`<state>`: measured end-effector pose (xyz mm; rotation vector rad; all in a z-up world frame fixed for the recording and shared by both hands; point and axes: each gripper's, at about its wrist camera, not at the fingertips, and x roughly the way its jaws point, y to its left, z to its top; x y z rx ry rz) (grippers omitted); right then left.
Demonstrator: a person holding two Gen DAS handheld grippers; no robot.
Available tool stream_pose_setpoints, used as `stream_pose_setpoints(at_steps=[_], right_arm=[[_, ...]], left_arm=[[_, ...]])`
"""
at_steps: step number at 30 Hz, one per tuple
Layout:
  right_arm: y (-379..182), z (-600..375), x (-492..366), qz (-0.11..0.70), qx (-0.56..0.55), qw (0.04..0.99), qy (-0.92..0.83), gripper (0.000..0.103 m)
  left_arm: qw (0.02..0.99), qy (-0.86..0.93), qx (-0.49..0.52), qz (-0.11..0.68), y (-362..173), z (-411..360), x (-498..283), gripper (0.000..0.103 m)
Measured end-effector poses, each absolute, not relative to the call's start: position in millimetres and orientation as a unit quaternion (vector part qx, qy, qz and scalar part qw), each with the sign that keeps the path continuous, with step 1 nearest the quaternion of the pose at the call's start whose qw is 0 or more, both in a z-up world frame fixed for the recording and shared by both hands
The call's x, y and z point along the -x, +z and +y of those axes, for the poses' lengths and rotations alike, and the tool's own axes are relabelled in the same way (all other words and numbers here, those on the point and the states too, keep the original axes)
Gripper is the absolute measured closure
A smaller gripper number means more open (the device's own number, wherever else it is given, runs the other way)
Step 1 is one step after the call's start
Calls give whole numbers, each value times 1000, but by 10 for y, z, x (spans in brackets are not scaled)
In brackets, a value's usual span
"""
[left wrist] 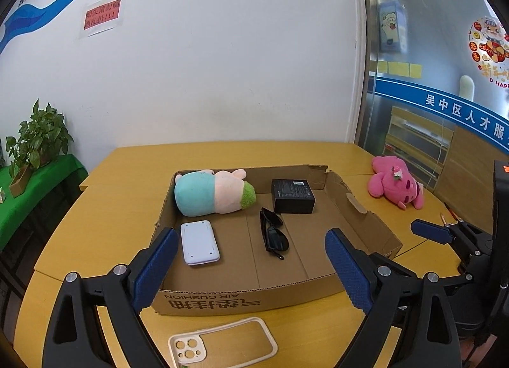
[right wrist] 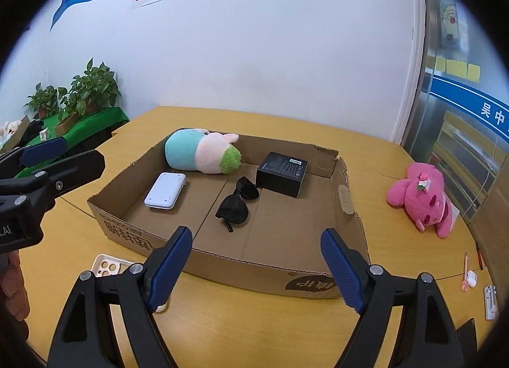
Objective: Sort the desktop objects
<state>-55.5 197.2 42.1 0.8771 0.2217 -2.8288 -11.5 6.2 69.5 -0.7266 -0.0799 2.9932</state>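
Sorting so far: the cardboard tray (left wrist: 366,218) on the yellow table (left wrist: 95,209) serves as the collecting place, and four things already lie in it.
Tray contents: a teal-and-pink plush (left wrist: 213,193) rests against the far-left wall; a black box (left wrist: 292,196) sits toward the far side; black sunglasses (left wrist: 273,232) lie folded just in front of the box; a white device (left wrist: 199,242) lies flat near the left wall, apart from the others.
Left outside: a phone case (left wrist: 222,342) lies on the table just before the tray's near wall; a pink plush (right wrist: 423,196) lies well to the right of the tray; small items (right wrist: 469,279) sit at the table's right edge, too small to name.
Left gripper (left wrist: 251,269): jaws wide, holding nothing, poised over the near wall, with the phone case just below it, probably its closest pick.
Right gripper (right wrist: 257,267): jaws wide and bare, hanging before the tray's near-right corner; the pink plush lies on its side, likely its job.
Reason for spacing: items lie flat and unstacked, so each stays easy to see.
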Motion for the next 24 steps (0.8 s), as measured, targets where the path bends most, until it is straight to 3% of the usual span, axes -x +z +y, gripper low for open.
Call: stream_pose_setpoints(at_steps=[24], right_arm=[[369,1894,517,75,-297,93,-948,20]], left_arm=[[25,967,252,-41,515,-55,95,7]])
